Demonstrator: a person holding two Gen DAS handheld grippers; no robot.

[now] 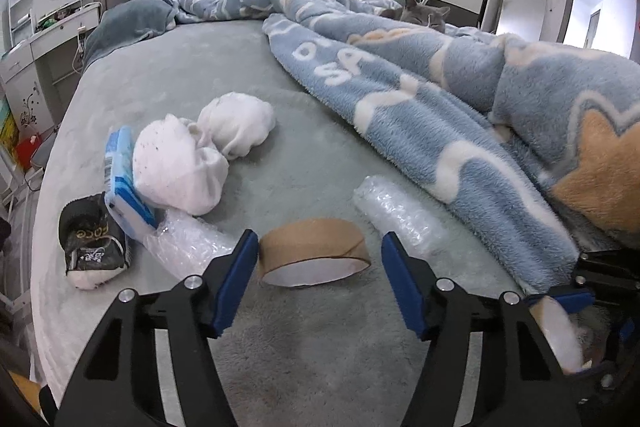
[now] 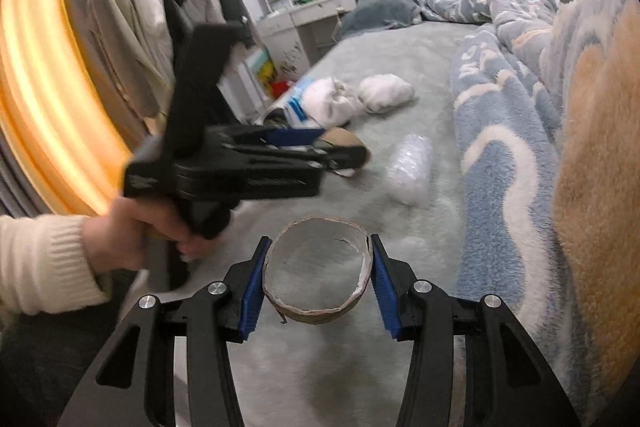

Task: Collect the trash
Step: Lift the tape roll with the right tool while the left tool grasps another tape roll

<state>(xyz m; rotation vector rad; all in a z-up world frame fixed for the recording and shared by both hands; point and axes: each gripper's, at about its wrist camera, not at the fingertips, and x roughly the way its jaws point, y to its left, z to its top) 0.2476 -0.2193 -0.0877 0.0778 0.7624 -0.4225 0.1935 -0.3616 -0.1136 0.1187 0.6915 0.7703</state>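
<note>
Right wrist, right hand-held gripper (image 2: 318,269) clamping cardboard ring (image 2: 316,311), seemingly lifted

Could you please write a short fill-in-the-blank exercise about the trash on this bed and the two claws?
1. The right claw is shut on an empty cardboard tape ____.
2. A second tape core lies on the bed between the open left claw's ____ pads.
3. A grey ____ rests behind the blue fleece blanket.
4. Beside the blue tissue pack lie two ____ bundles.

Missing words: core; blue; cat; white
</note>
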